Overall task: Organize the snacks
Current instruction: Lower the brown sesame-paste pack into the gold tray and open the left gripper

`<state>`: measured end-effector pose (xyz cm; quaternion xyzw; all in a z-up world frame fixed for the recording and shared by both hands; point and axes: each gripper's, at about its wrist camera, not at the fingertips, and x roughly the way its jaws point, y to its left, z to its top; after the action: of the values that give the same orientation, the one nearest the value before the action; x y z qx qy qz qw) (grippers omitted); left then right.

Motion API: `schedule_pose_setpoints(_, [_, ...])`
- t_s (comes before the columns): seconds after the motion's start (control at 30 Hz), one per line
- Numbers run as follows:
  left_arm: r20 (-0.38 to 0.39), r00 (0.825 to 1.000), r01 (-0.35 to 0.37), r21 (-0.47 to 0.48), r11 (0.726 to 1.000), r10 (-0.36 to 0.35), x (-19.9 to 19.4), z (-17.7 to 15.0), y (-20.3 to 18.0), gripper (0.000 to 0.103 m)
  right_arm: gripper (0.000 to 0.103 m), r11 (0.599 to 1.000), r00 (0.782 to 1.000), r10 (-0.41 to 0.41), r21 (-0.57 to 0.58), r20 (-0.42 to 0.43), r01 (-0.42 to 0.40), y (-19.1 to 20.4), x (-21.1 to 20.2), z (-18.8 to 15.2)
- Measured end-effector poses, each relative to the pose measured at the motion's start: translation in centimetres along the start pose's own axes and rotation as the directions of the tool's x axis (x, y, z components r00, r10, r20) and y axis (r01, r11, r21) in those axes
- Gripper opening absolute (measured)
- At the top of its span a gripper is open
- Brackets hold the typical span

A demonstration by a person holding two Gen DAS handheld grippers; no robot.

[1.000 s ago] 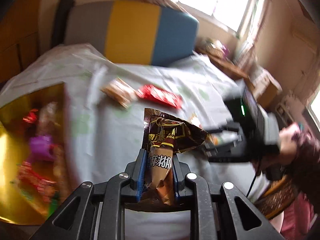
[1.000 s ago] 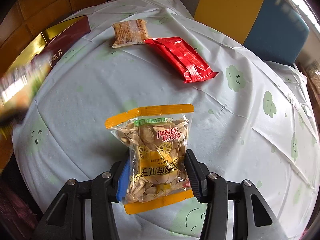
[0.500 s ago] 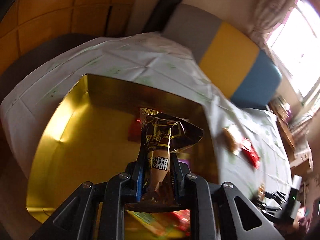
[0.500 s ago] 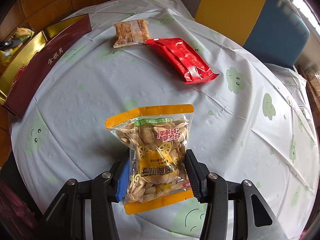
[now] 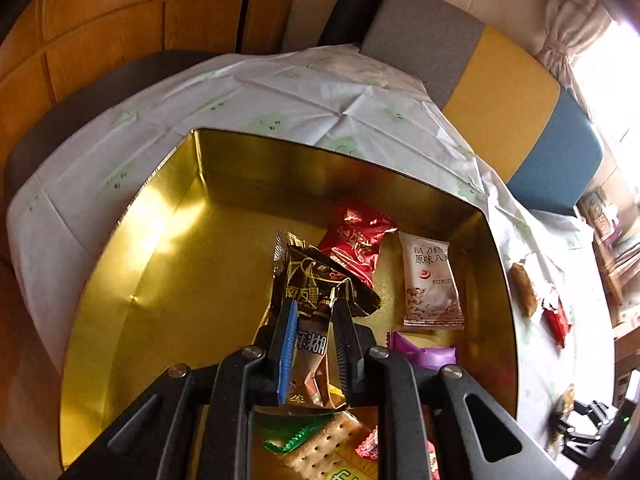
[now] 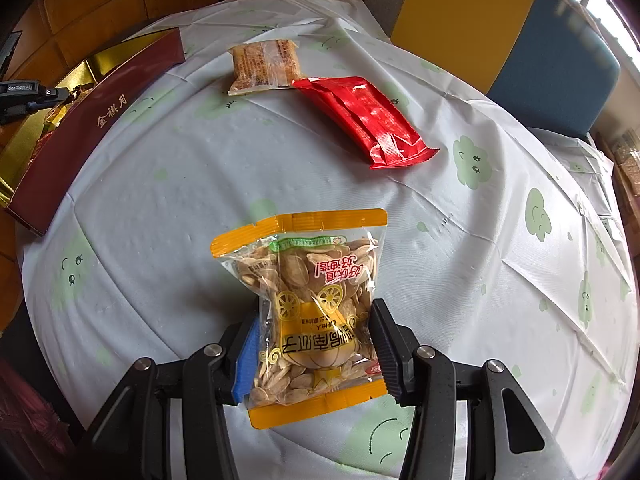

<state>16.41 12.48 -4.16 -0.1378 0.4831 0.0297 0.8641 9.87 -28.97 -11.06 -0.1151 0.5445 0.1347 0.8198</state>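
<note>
Left gripper (image 5: 314,312) angled down (over box (image 5: 120,300)).

The left tongs (image 5: 314,316), at lower centre, clamp a brown sachet (image 5: 310,280) above the gold tin (image 5: 160,240); red (image 5: 356,240) and white (image 5: 430,284) packets lie inside.

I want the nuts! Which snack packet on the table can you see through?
The seed packet with orange edges, held by the right gripper. The red packet isn't see-through.

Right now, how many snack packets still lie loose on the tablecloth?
2: a clear-wrapped brown cake packet at the far side, and a shiny red foil packet touching its corner. Others may lie outside view.
</note>
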Motion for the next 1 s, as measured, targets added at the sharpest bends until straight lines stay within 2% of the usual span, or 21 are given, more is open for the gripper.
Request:
schedule_pose_setpoints(0.1, [0.022,0.999,-0.037,0.032,0.999,0.037,-0.2,-0.2,-0.4,0.018,0.052,1.0,1.0,-0.006,-0.003,0.001,0.006,0.1,0.0,0.0])
schedule_pose_setpoints(0.4, [0.115,0.99,-0.096,0.093,0.991,0.085,-3.2,-1.7,-1.5,0.018,0.051,1.0,1.0,-0.015,-0.011,0.005,0.015,0.2,0.0,-0.1])
schedule_pose_setpoints(1.0, [0.224,0.972,-0.112,0.151,0.982,0.076,-8.2,-5.3,-2.9,0.019,0.051,1.0,1.0,-0.008,0.013,0.004,0.008,0.2,0.0,-0.2])
